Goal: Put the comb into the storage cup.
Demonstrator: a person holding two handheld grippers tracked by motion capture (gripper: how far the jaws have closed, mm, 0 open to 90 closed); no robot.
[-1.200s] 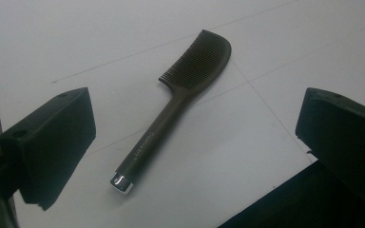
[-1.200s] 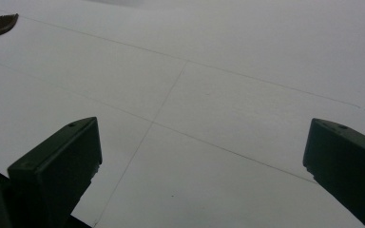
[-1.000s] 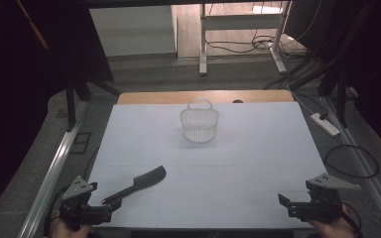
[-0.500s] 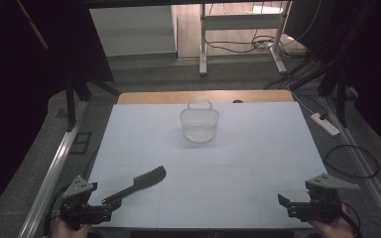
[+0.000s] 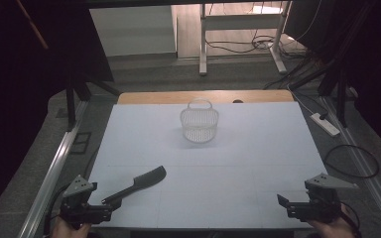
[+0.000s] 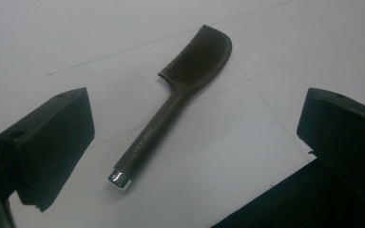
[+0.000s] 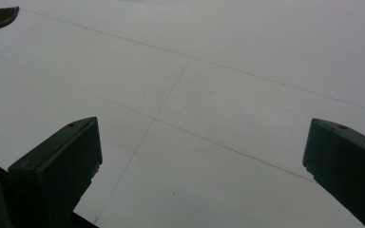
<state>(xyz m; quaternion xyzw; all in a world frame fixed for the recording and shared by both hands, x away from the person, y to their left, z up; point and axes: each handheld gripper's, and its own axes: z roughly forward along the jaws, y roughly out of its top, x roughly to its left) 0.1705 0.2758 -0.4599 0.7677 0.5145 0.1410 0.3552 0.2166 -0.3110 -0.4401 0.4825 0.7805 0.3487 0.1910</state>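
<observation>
Near comb [image 6: 171, 114]: left tool [image 6: 195, 137] wide open, seemingly empty.

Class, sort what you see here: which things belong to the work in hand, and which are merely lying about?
Belongs to the work:
- black comb, lying flat before the open left gripper
- white wire basket, upright at the far middle of the white table
- right gripper, open, over bare table

Lying about:
- power strip on the floor
- coiled cable on the floor
</observation>
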